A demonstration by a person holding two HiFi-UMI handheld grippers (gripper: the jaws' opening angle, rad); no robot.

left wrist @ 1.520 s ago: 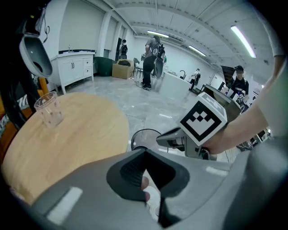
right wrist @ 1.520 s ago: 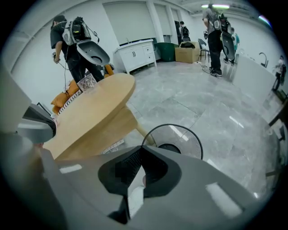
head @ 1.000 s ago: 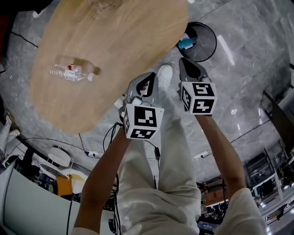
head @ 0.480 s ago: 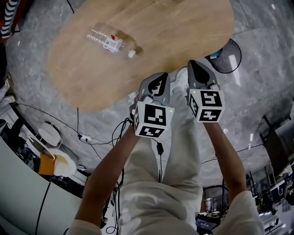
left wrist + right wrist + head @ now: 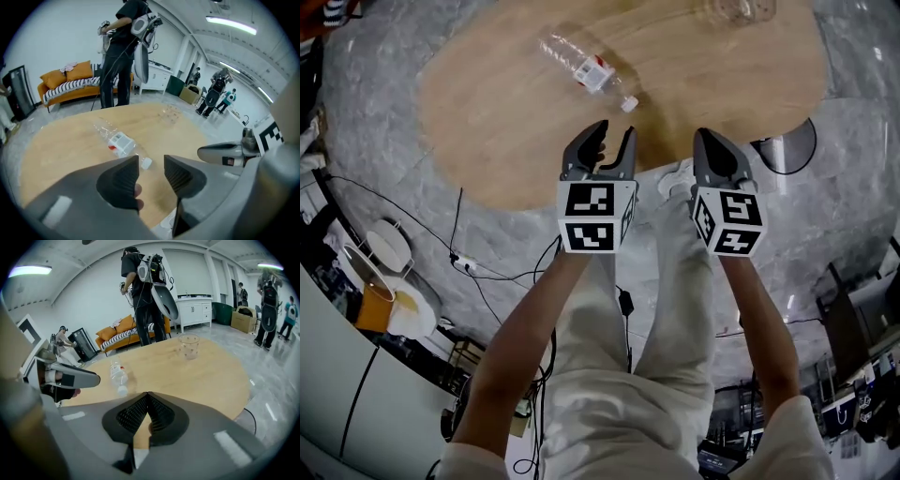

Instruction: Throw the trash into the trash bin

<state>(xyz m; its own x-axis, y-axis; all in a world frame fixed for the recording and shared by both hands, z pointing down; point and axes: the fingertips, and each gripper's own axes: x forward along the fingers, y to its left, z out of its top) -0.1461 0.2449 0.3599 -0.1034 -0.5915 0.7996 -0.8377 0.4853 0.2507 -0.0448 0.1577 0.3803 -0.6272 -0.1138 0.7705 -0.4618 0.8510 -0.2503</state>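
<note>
Clear plastic bottle [image 5: 586, 67] lies on table [image 5: 487, 131] beyond the left hand-held gripper [image 5: 614, 133].

Wears pale trousers [image 5: 614, 375], pale short sleeves [image 5: 811, 436], a white shoe [image 5: 675, 178]. Trails a thin black cable [image 5: 623, 305] down the front. Shows grey moulded shells on left gripper [image 5: 614, 131] and right gripper [image 5: 710, 136], dark ribbed pads [image 5: 180, 176], and a white cube [image 5: 595, 217] with black square markers on each.
</note>
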